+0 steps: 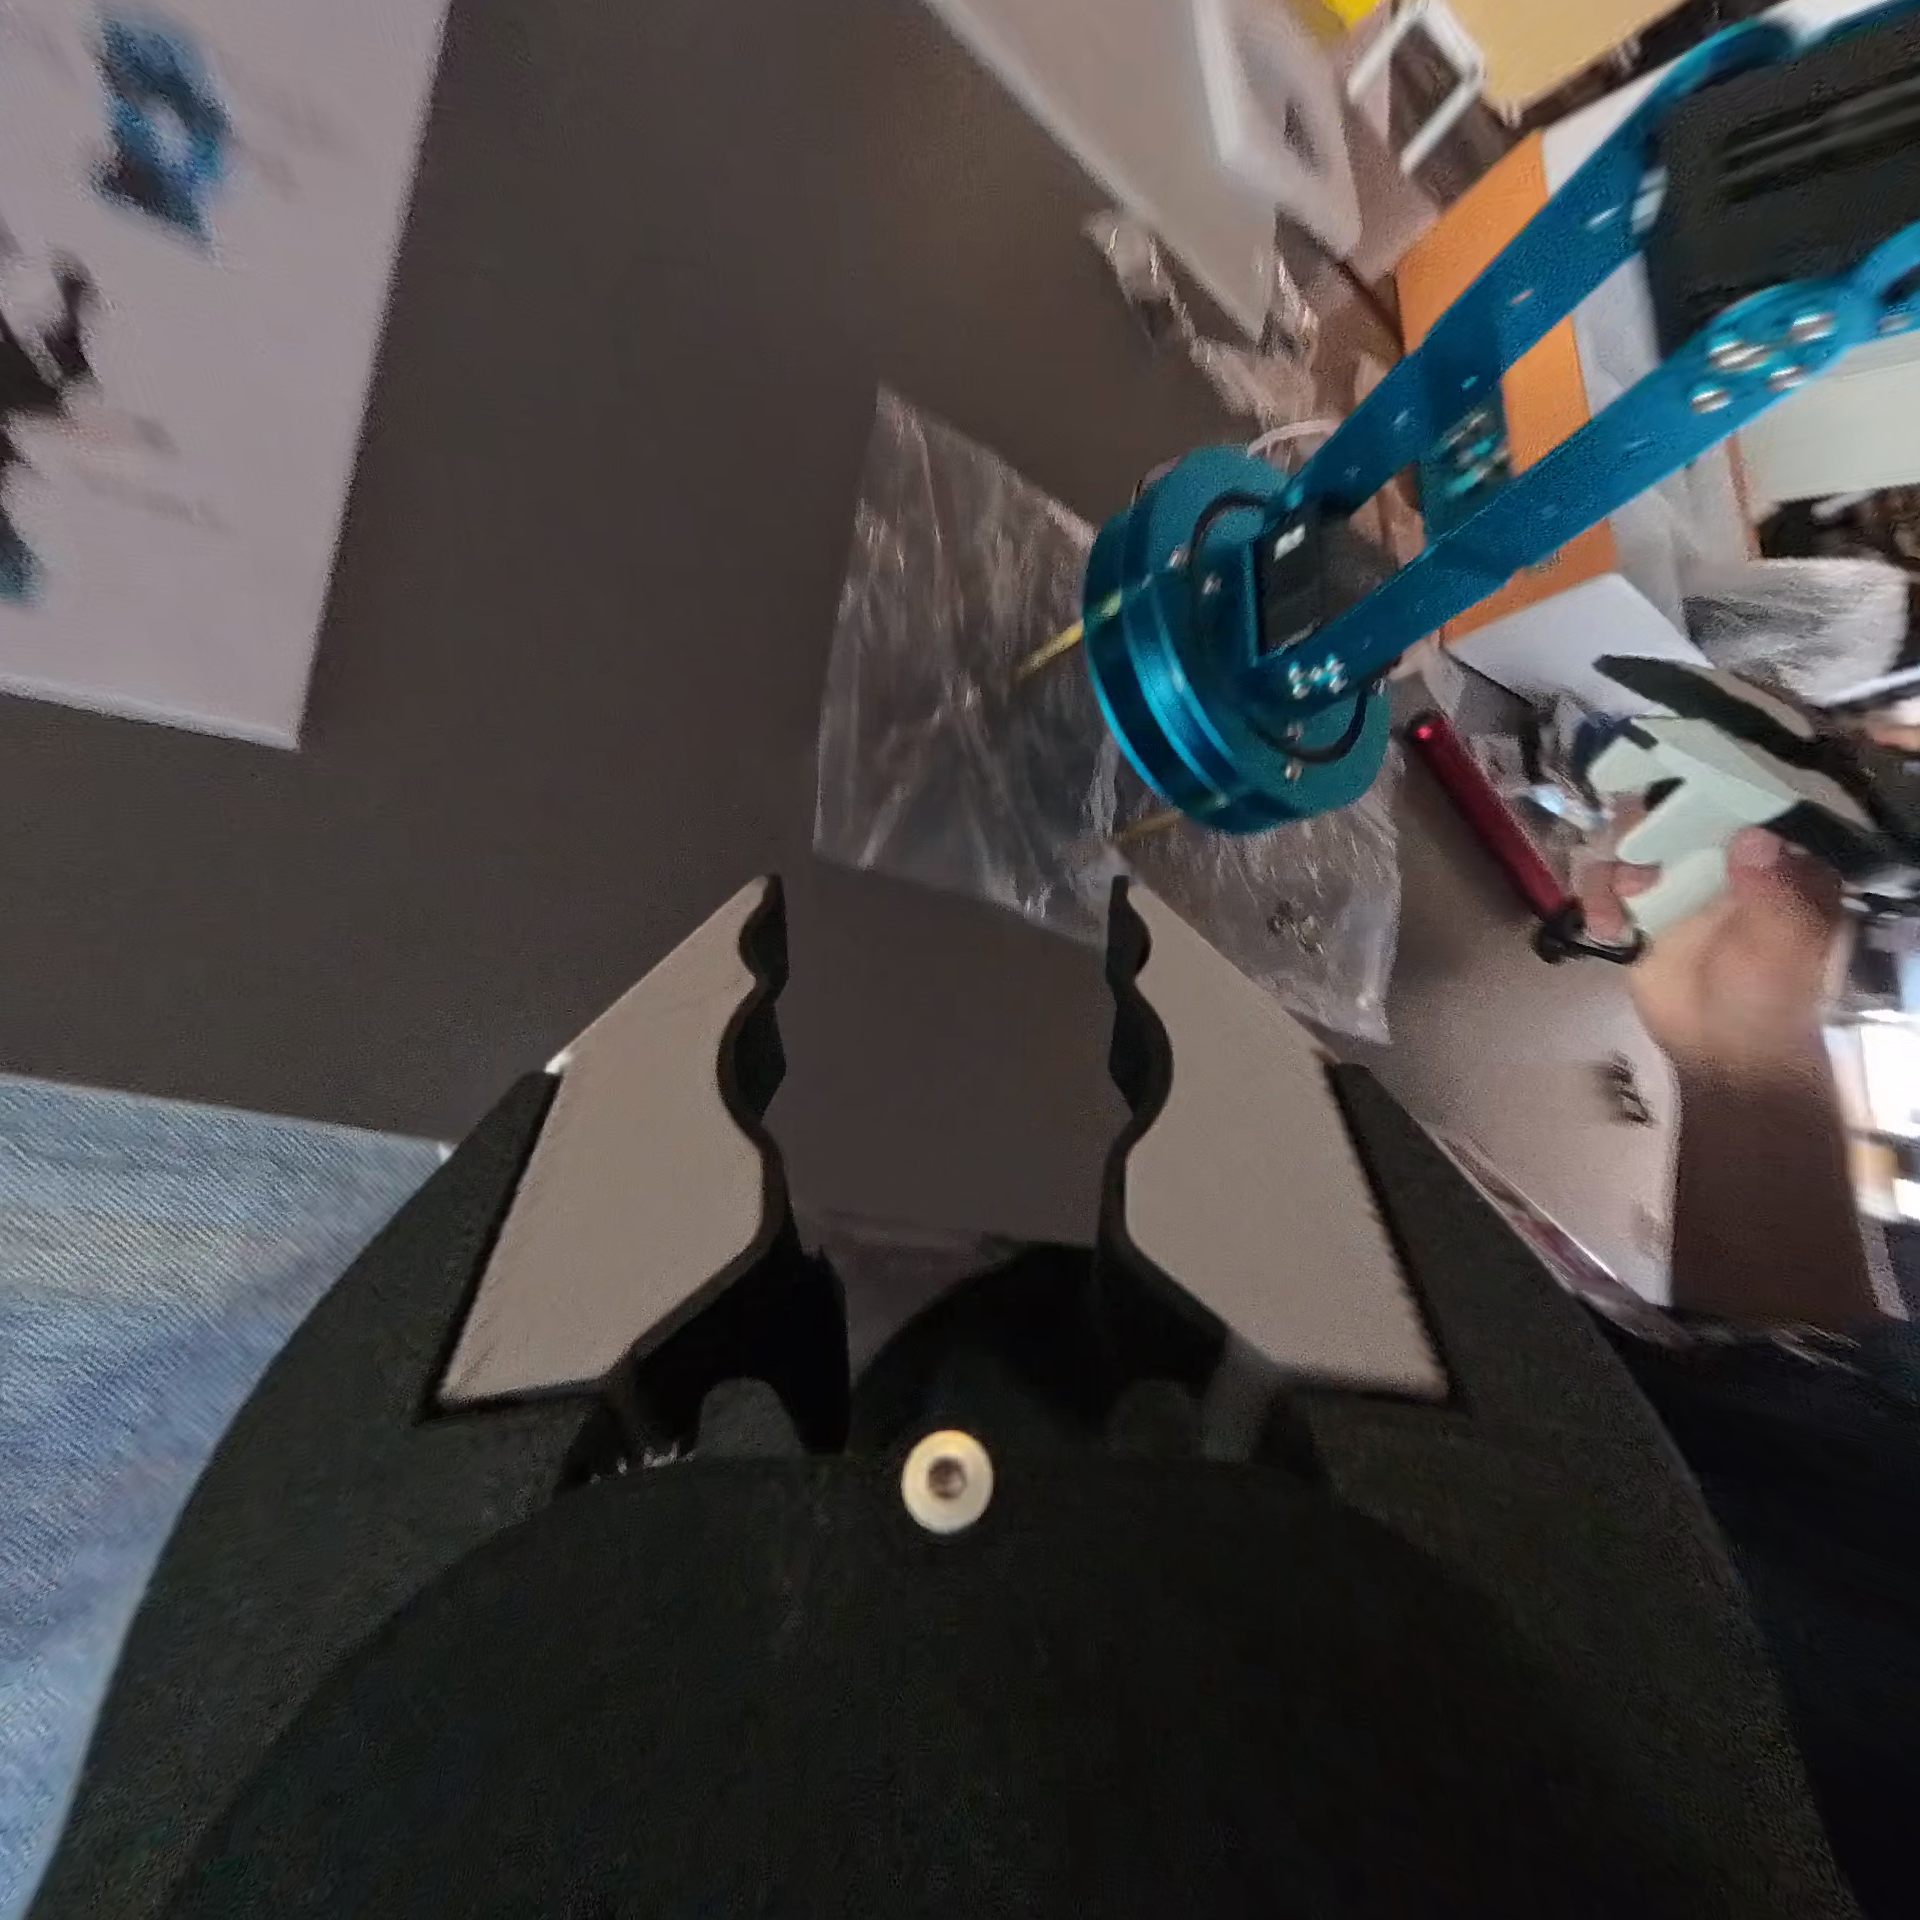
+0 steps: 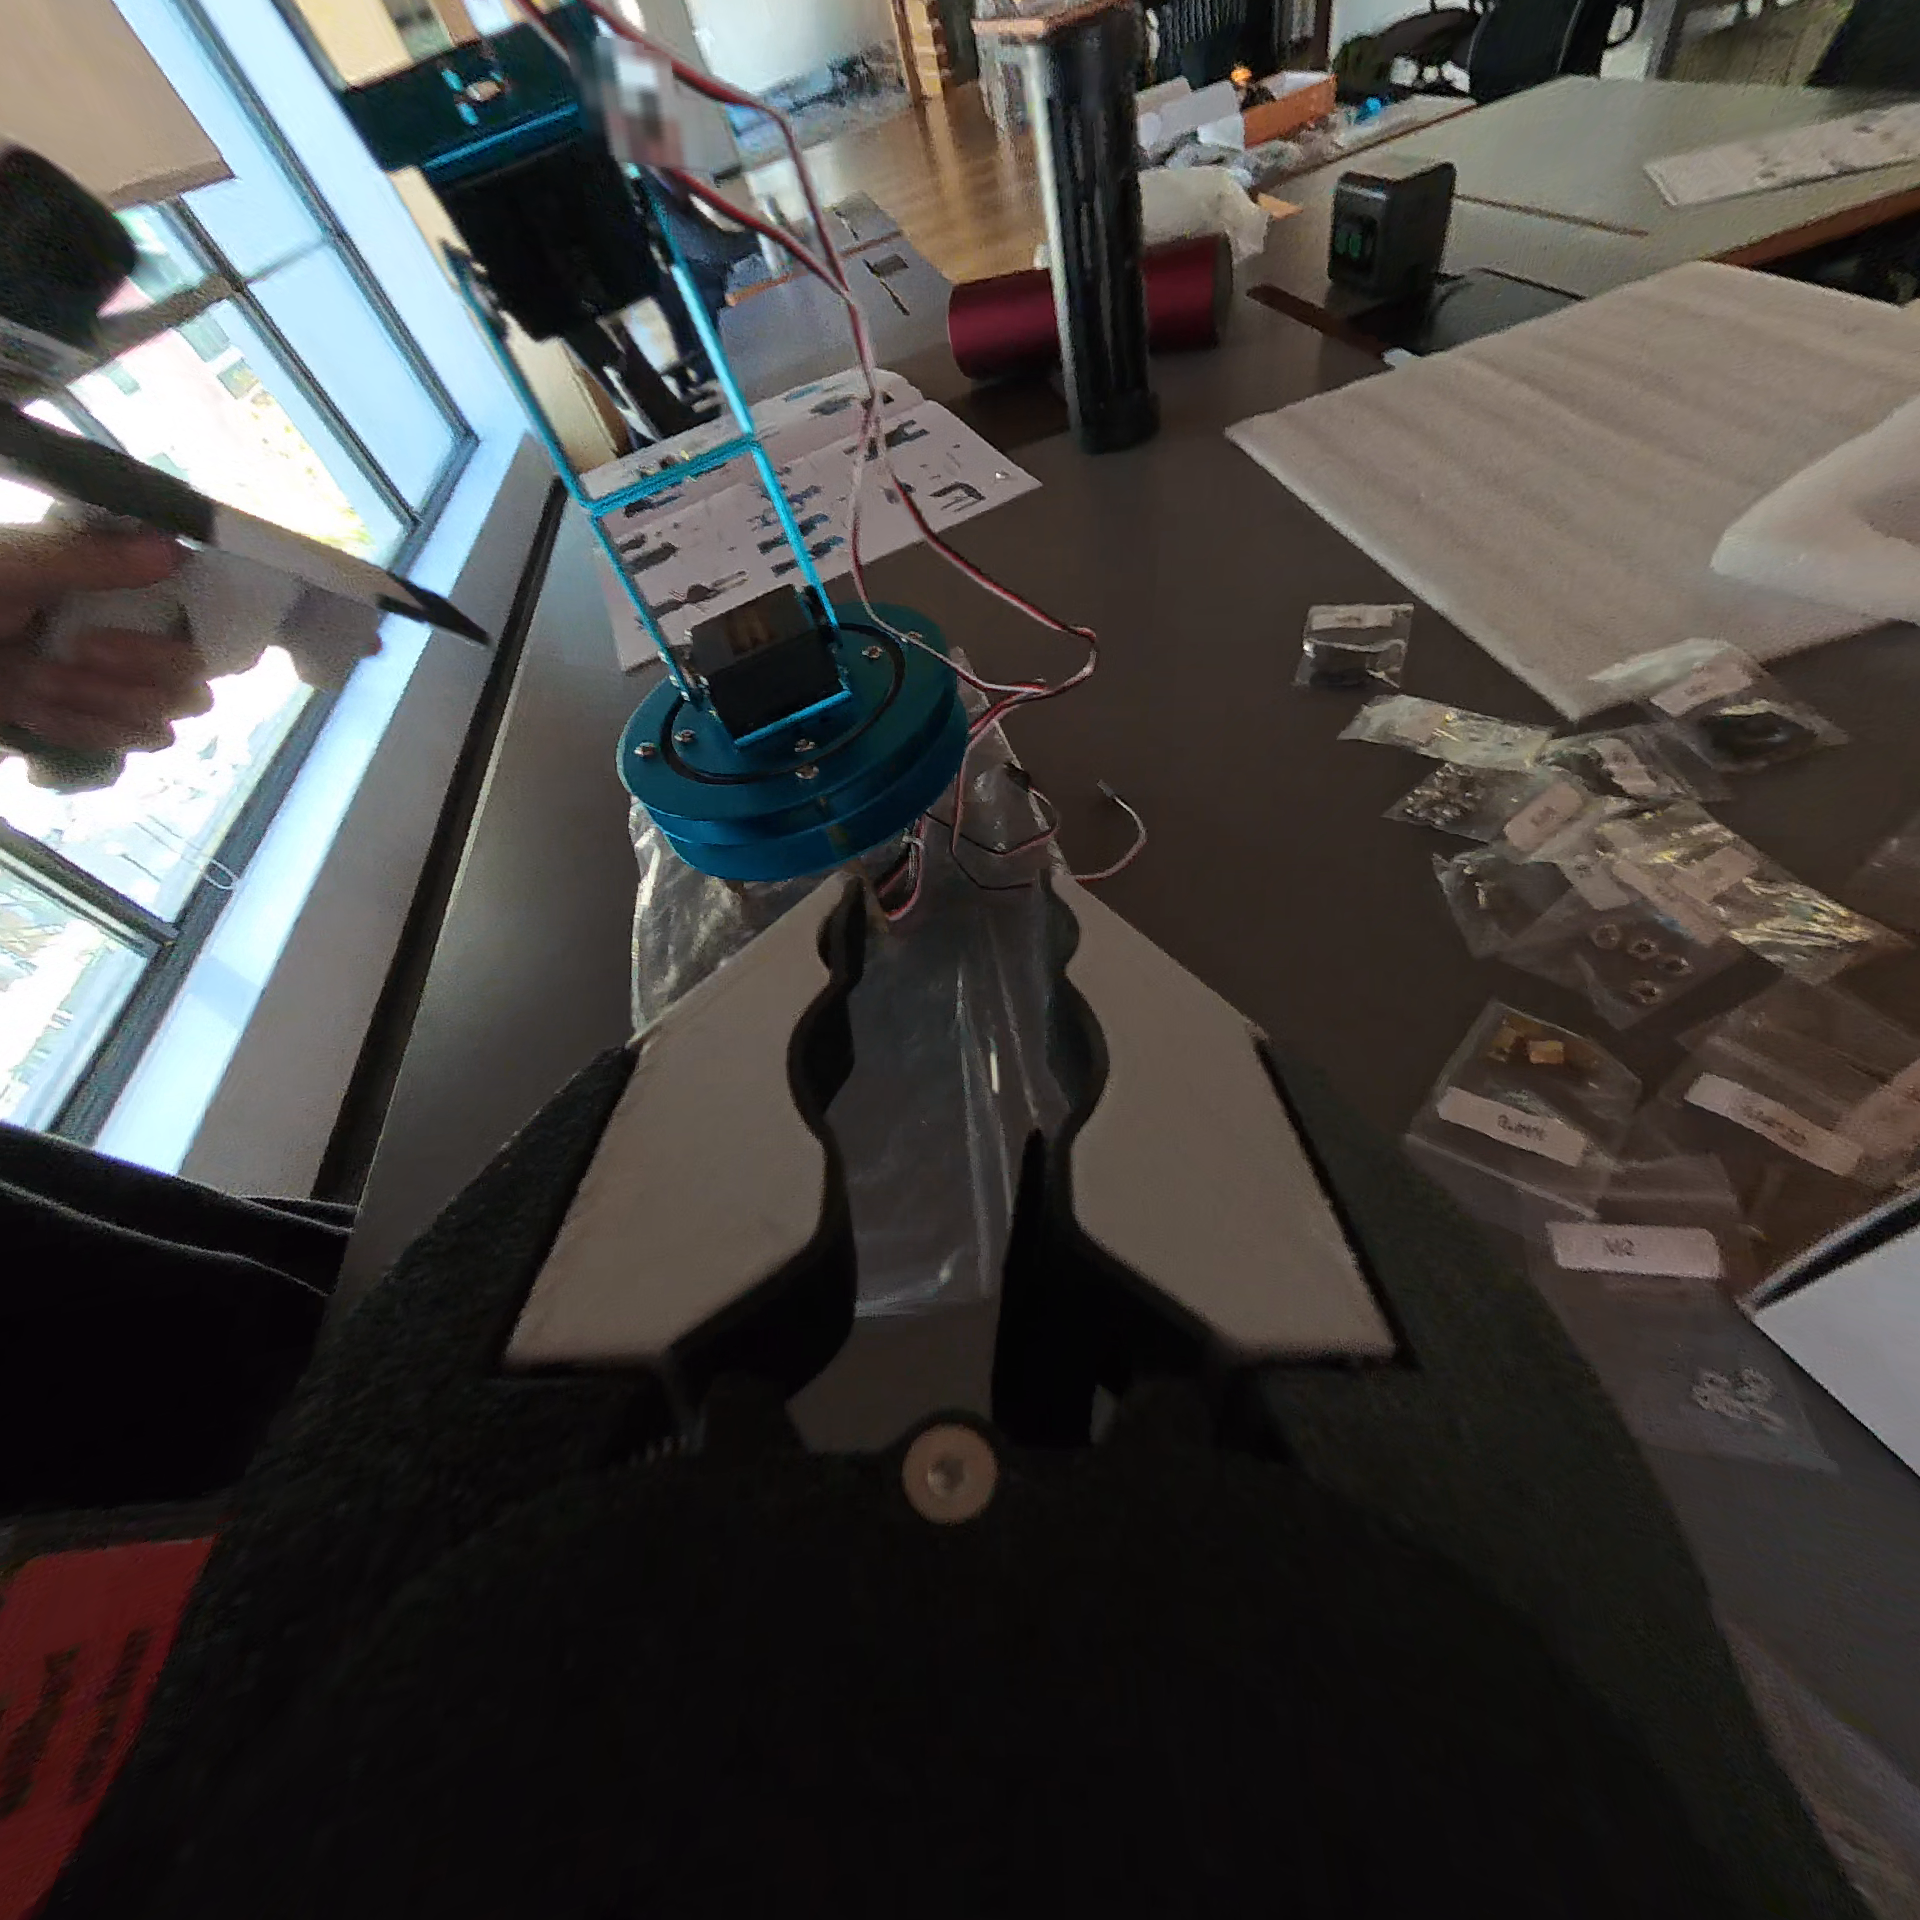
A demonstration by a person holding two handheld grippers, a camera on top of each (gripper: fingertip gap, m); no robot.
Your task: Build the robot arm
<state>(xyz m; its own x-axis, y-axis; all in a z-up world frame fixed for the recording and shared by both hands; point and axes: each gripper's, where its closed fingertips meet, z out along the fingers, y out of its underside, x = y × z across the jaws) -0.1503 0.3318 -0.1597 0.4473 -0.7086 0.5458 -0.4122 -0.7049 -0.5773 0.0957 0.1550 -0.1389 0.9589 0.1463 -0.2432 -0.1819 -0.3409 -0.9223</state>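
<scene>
A small blue metal robot arm stands on its round base (image 2: pixel 790 769) on a clear plastic bag (image 2: pixel 935 1091) on the dark table; red and white wires (image 2: pixel 977 582) hang from it. My right gripper (image 2: pixel 956 904) is open and empty, just short of the base, with the bag showing between its fingers. My left gripper (image 1: pixel 945 894) is open and empty, held above the table, with the blue base (image 1: pixel 1236 644) and the bag (image 1: pixel 956 665) ahead to the right. It also shows, with a hand, in the right wrist view (image 2: pixel 312 582), left of the arm.
Several small bags of parts (image 2: pixel 1610 831) lie to the right, beside a white foam sheet (image 2: pixel 1558 468). Behind the arm are a printed sheet (image 2: pixel 810 488), a black tube (image 2: pixel 1101 239) and a red cylinder (image 2: pixel 1039 312). A red tool (image 1: pixel 1486 810) lies past the base. A window runs along the left.
</scene>
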